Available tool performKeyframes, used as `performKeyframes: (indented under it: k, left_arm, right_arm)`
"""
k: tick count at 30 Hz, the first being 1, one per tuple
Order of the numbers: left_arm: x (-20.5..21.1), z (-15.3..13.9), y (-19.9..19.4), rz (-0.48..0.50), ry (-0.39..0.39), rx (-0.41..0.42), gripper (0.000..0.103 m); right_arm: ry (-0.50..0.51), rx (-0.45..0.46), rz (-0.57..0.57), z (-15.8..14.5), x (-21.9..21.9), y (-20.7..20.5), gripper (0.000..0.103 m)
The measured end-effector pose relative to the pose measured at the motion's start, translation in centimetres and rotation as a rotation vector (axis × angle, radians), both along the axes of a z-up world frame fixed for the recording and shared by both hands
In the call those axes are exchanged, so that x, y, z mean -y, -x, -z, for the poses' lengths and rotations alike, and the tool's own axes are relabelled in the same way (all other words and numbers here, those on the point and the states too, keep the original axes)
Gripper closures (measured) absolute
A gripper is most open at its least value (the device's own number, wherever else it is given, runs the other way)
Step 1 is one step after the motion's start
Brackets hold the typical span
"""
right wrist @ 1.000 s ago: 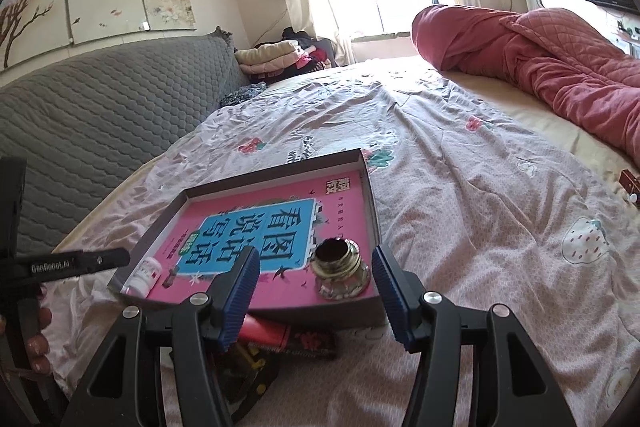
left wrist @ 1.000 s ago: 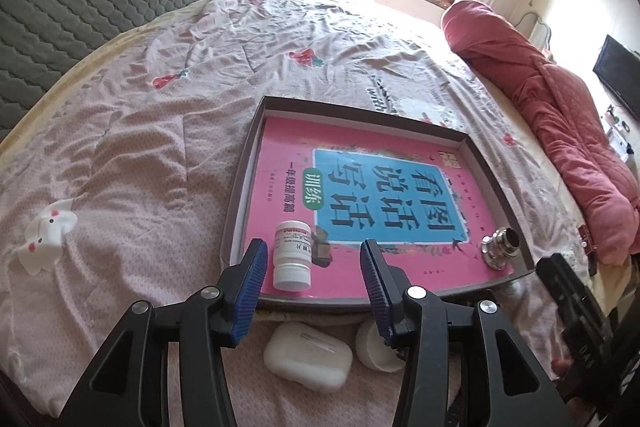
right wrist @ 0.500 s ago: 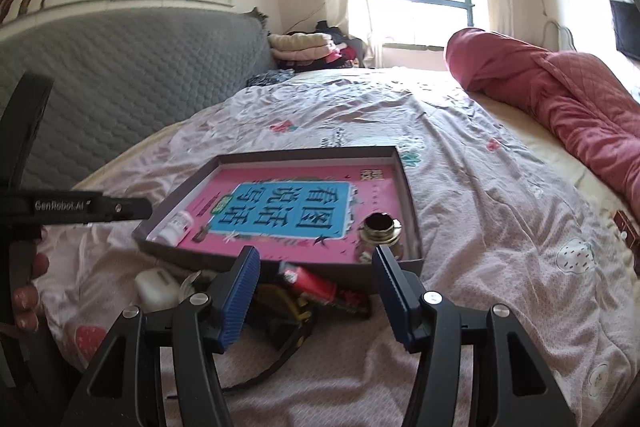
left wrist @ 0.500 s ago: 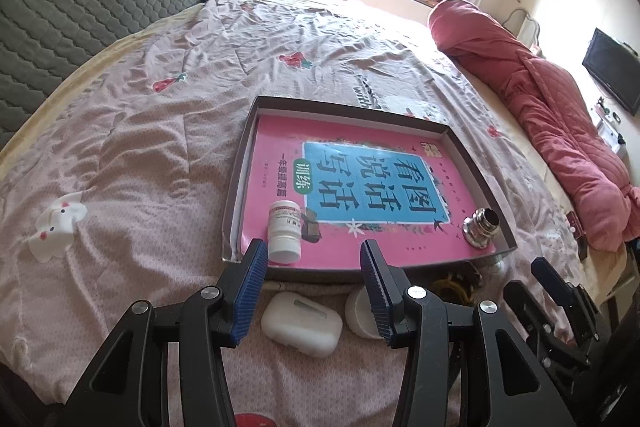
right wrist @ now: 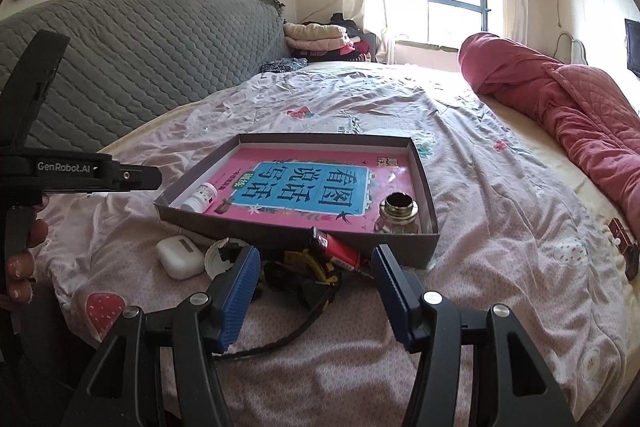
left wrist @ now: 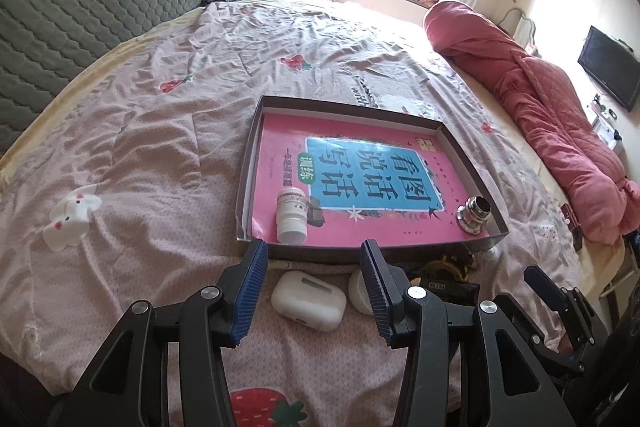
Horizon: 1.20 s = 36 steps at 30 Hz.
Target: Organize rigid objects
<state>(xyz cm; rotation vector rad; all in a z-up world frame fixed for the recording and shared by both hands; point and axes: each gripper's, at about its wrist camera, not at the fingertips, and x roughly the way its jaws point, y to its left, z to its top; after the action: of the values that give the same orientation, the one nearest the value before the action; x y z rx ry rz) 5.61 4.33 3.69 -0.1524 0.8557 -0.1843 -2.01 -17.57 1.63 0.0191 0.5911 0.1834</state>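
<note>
**A:** ok so scanning left to right, what's on the bed?

**B:** Far left in the right wrist view there's a hand (right wrist: 24, 259) on the left gripper (left wrist: 312, 287). Its jaws are apart with nothing in them, hovering over a white earbud case (left wrist: 309, 301) that's lying on the bedsheet (left wrist: 160, 155). Just right of the case there's a round white lid (left wrist: 357, 294), partly hidden behind one finger.

**A:** and the tray?

**B:** The grey tray (left wrist: 252, 163) sits just beyond those, lined with a pink book cover. A white pill bottle (left wrist: 292, 214) lies in its near-left corner, and a metal fitting (left wrist: 474, 215) stands in its near-right corner.

**A:** right side?

**B:** The right gripper (right wrist: 316, 291) is wide open too, empty, over a yellow-and-black tape measure (right wrist: 304, 273) and a red tube (right wrist: 340, 251) resting against the tray's front wall.
</note>
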Motion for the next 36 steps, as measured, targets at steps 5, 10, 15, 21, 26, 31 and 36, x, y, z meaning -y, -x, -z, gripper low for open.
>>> performKeyframes:
  k: [5, 10, 15, 21, 26, 31, 36]
  left_arm:
    - [0.5, 0.1, 0.9, 0.026, -0.017, -0.001, 0.053]
    - [1.0, 0.6, 1.8, 0.051, -0.041, -0.005, 0.053]
    - [1.3, 1.2, 2.6, 0.069, -0.062, -0.015, 0.053]
    - [1.3, 2.1, 2.9, 0.079, -0.068, -0.036, 0.053]
    - [1.2, 2.6, 3.2, 0.090, -0.074, -0.048, 0.044]
    - [1.3, 3.0, 3.5, 0.097, -0.098, -0.048, 0.043]
    - [1.5, 3.5, 3.5, 0.104, -0.114, -0.054, 0.042]
  right_arm:
    - [-0.008, -0.003, 0.020, -0.2, 0.5, 0.4, 0.045]
    - [-0.025, -0.016, 0.039, -0.2, 1.0, 0.6, 0.045]
    - [-0.036, -0.019, 0.048, -0.3, 1.2, 0.9, 0.045]
    - [-0.029, -0.022, 0.038, -0.3, 0.8, 1.1, 0.045]
    - [-0.031, -0.025, 0.029, -0.3, 0.6, 1.4, 0.045]
    - [-0.030, -0.024, 0.033, -0.3, 0.7, 1.6, 0.045]
    - [-0.036, -0.028, 0.046, -0.2, 0.9, 1.6, 0.045]
